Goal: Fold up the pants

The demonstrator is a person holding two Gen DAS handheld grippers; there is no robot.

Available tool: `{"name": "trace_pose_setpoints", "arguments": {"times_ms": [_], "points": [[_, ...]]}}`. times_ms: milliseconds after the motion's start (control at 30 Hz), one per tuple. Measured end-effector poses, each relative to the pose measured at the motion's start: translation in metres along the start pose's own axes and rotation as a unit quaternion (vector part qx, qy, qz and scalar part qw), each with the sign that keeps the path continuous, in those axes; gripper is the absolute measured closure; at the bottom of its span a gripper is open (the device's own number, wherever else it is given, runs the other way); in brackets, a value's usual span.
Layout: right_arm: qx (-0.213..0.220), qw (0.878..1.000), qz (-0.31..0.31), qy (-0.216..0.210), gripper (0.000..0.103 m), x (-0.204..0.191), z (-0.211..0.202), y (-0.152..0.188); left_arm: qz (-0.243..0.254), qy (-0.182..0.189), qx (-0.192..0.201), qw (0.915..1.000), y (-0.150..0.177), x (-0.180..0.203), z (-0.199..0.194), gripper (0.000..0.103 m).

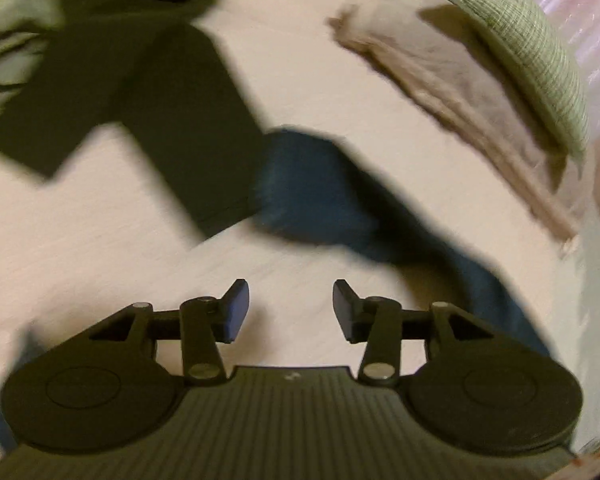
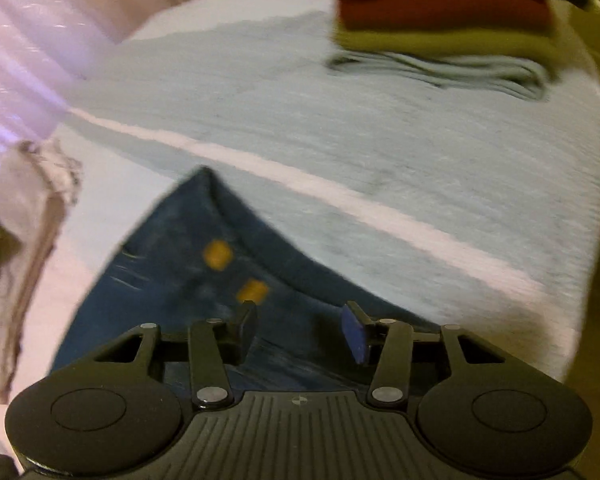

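Blue denim pants lie bunched on the pale bed sheet, just beyond my left gripper, and trail off to the right. That gripper stands open above bare sheet with nothing between its fingers. In the right wrist view the same blue pants lie under and ahead of my right gripper; two yellow patches show on the denim. Its jaws stand open with a gap, hovering over the cloth without pinching it. Both views are blurred by motion.
Dark green pants lie spread at the upper left. Beige folded cloth and a green checked pillow sit at the right. A light blue blanket covers the bed, with a stack of folded clothes at the far end.
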State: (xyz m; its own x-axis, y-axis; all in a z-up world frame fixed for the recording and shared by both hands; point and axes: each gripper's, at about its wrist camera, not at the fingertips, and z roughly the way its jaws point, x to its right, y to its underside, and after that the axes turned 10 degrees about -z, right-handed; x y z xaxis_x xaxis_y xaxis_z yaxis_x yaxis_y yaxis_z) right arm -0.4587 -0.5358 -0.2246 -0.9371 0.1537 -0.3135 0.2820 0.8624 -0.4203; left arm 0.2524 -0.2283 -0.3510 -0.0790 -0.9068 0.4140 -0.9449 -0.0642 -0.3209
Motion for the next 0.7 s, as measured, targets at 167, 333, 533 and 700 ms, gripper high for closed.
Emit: {"name": "trace_pose_setpoints", "arguments": {"times_ms": [167,333,533,700], "points": [[0.017,1.000,0.006,0.001,0.058,-0.008,0.011,-0.006,-0.014,0.006,-0.001,0.9999,-0.057,0.063,0.067,0.040],[0.022,0.998,0.045,0.045,0.058,0.000,0.016,0.006,-0.030,-0.029,-0.037,0.9985,-0.089,0.075,0.140,0.035],[0.021,0.994,0.078,0.071,0.058,0.002,0.016,0.017,-0.005,0.034,-0.007,0.9994,-0.104,0.084,0.127,0.103],[0.031,0.990,0.123,0.056,0.058,-0.007,0.020,0.015,0.065,0.194,0.120,0.9715,-0.126,0.107,0.016,0.103]]}}
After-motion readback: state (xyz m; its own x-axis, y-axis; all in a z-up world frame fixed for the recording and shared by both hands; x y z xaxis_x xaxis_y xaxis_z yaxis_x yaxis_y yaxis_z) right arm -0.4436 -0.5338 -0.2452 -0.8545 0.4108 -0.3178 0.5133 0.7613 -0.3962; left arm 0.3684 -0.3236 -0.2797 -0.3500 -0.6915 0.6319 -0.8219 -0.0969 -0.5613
